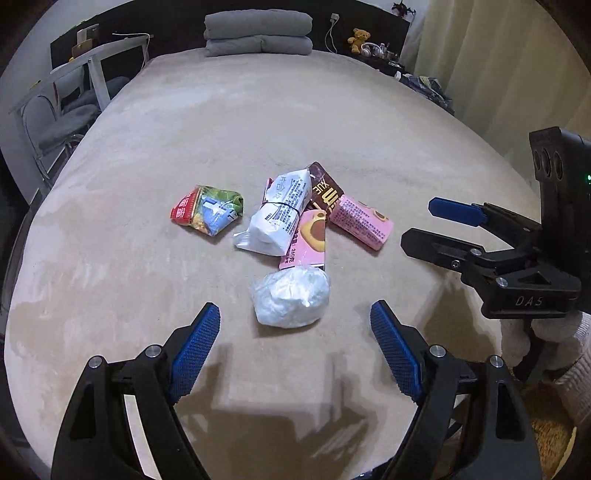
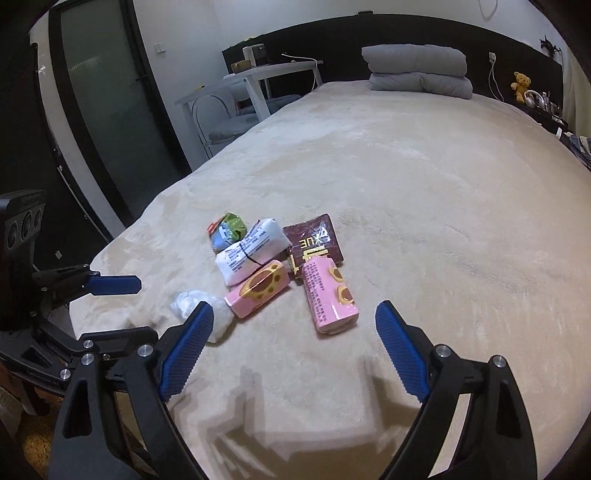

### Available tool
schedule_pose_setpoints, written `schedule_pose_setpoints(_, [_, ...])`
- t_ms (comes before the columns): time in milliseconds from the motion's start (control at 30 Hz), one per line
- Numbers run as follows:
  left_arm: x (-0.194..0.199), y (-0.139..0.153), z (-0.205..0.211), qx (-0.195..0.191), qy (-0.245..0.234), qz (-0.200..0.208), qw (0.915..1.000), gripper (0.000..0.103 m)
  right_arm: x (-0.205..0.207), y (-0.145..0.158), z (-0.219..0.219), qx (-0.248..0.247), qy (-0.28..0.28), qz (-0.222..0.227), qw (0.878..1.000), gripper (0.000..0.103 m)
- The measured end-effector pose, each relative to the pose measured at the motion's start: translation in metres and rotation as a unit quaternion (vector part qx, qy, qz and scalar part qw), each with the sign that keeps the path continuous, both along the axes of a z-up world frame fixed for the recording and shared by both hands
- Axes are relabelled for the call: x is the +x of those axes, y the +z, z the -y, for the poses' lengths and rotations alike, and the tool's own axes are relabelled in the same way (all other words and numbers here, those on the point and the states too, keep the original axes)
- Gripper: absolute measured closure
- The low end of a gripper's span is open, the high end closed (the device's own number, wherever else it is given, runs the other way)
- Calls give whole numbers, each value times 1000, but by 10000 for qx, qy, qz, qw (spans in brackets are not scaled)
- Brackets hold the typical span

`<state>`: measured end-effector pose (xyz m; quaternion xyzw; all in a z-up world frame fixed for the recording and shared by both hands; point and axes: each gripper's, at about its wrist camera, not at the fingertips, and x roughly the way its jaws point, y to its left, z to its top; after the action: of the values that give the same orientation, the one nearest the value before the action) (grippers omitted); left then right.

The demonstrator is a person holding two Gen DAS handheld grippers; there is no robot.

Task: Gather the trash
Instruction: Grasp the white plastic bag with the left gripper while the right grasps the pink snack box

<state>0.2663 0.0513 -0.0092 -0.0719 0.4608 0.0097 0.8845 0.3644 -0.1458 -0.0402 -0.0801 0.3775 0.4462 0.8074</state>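
A pile of trash lies on a beige bed (image 1: 184, 147): a crumpled white plastic bag (image 1: 291, 297), two pink cartons (image 1: 304, 240) (image 1: 362, 221), a white tied packet (image 1: 275, 218), a brown wrapper (image 1: 327, 188) and a red-green wrapper (image 1: 207, 210). My left gripper (image 1: 295, 325) is open and empty, just short of the white bag. My right gripper (image 2: 295, 328) is open and empty, just short of a pink carton (image 2: 328, 299). The white bag (image 2: 195, 306) sits partly behind its left finger. The right gripper also shows at the right of the left wrist view (image 1: 421, 225).
A folded grey blanket (image 1: 258, 33) lies at the head of the bed. A white side table and chair (image 2: 240, 96) stand left of the bed. A dark glass door (image 2: 103, 110) is on the left, curtains (image 1: 498, 66) on the right. A teddy bear (image 1: 360, 38) sits on the headboard shelf.
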Motion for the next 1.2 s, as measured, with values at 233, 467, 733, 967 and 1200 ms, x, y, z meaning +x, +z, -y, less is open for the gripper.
schedule_pose_setpoints(233, [20,-29,-3,54,-105,-306,9995,21,27,-27,-19,-365,3,-59,9993,25])
schedule_pose_setpoints(467, [29,-39,-13,-116,-100,-386,9991,33,40,-41,-29,-510,14,-114,9986,38])
schedule_pose_setpoints(733, [25,-38,-14,-274,-192,-248,9991,50,39,-39,-26,-443,-36,-118,9989,67])
schedule_pose_setpoints(967, [6,-32,-20,-401,-82,-45,9992,51,21,-28,-13,-252,-104,-125,9996,68])
schedule_pose_setpoints(1200, [-21,-22,-17,-504,39,231,9985,51,-9,-11,6,-23,-154,-25,9999,68])
